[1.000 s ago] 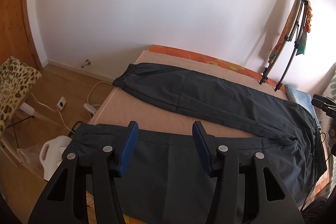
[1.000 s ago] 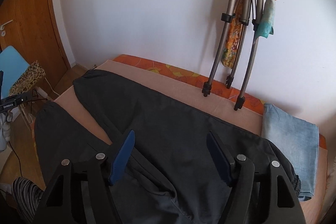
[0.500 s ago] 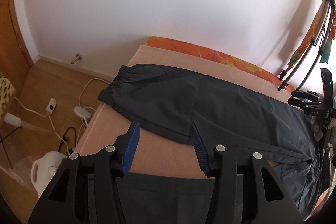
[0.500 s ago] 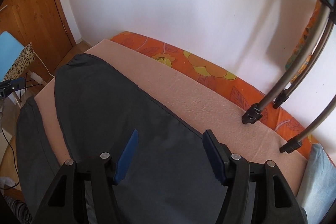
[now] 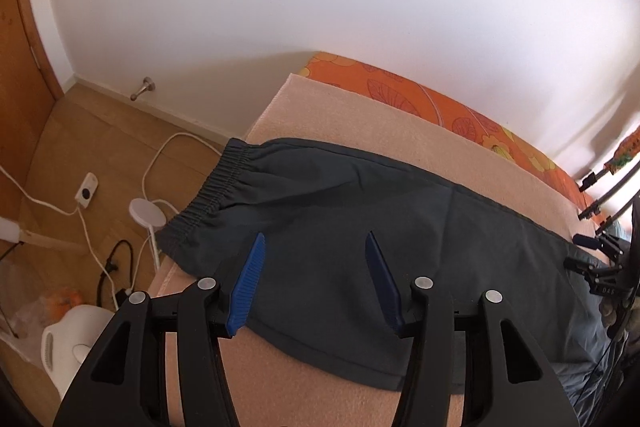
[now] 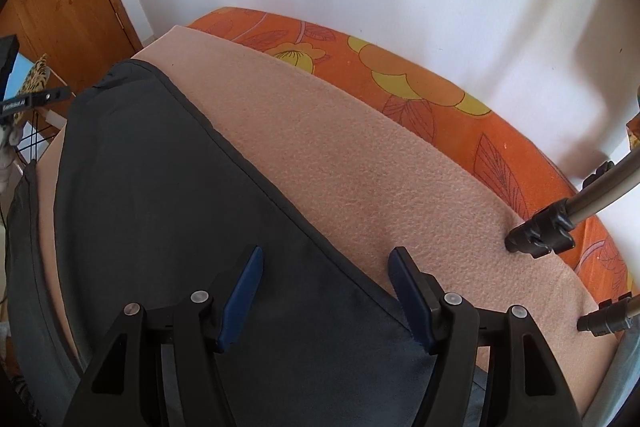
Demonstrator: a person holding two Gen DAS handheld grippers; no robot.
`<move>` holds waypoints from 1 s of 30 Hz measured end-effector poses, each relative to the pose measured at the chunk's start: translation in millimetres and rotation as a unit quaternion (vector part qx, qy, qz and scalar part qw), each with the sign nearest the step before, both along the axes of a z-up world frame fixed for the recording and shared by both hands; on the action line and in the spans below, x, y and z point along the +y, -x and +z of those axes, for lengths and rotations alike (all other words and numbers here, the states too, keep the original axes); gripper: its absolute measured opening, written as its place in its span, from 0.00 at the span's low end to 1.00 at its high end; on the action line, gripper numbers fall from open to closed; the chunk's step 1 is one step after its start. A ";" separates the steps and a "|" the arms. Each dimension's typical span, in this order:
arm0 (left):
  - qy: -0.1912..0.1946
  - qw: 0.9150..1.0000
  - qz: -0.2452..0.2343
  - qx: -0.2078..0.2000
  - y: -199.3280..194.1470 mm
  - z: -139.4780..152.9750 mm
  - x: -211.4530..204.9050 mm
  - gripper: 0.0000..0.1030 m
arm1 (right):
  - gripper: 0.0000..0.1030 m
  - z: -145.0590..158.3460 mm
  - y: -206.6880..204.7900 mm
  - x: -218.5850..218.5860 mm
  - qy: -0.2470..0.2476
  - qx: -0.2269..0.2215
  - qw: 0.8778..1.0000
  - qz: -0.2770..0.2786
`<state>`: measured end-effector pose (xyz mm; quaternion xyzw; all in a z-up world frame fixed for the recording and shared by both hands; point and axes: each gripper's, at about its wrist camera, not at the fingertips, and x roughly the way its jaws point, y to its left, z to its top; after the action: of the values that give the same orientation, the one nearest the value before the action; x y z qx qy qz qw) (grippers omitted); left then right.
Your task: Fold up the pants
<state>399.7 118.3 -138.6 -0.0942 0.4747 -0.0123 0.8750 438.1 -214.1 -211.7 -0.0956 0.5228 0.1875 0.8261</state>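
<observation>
The dark pants [image 5: 360,227] are lying spread flat on the peach blanket [image 5: 360,123] that is covering the bed. In the left wrist view one leg is running across the bed, and its gathered elastic cuff [image 5: 208,195] is sitting right at the bed's end edge, above the wooden floor [image 5: 80,131] where white cables [image 5: 160,163] are trailing. A strip of orange flowered sheet [image 5: 440,107] is showing along the bed's far edge, against the white wall.

The left gripper [image 5: 316,267] is hanging over that leg, near the cuff end, pointing steeply down. Its jaws have just been opening a little and are standing about half apart; the cloth is lying beneath them, nothing is pinched between the blue pads [image 5: 248,283], and whether they are touching the fabric cannot be told.

In the right wrist view the right gripper [image 6: 326,279] is hovering over the far seam of the pants [image 6: 180,211], where the dark cloth is meeting the bare blanket [image 6: 380,179]. Its jaws are standing well apart, one pad over the fabric and the other just past the seam, gripping nothing. Two metal legs with black feet [image 6: 540,231] are resting on the blanket near the bed's far edge, beside the orange sheet [image 6: 420,83].
</observation>
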 end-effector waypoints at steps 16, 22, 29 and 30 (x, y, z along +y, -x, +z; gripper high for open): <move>0.083 0.995 0.051 0.030 -41.1 -6.5 11.6 0.65 | 0.00 55.8 71.2 24.6 -0.048 -0.052 0.996 0.054; 0.104 0.992 0.064 0.040 -47.8 -8.2 7.4 0.66 | 0.00 64.7 120.4 41.3 -0.034 -0.070 0.993 0.084; 0.143 0.984 0.085 0.064 -55.0 -22.3 1.6 0.66 | 0.00 60.4 151.0 55.3 -0.019 -0.082 0.991 0.107; 0.142 0.983 0.090 0.068 -56.0 -24.6 0.5 0.66 | 0.00 59.6 153.7 56.8 -0.016 -0.084 0.990 0.111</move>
<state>455.7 118.8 -163.2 -0.2605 0.5160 0.0055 0.8160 284.4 -157.3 -152.1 -0.1547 0.4348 0.2777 0.8426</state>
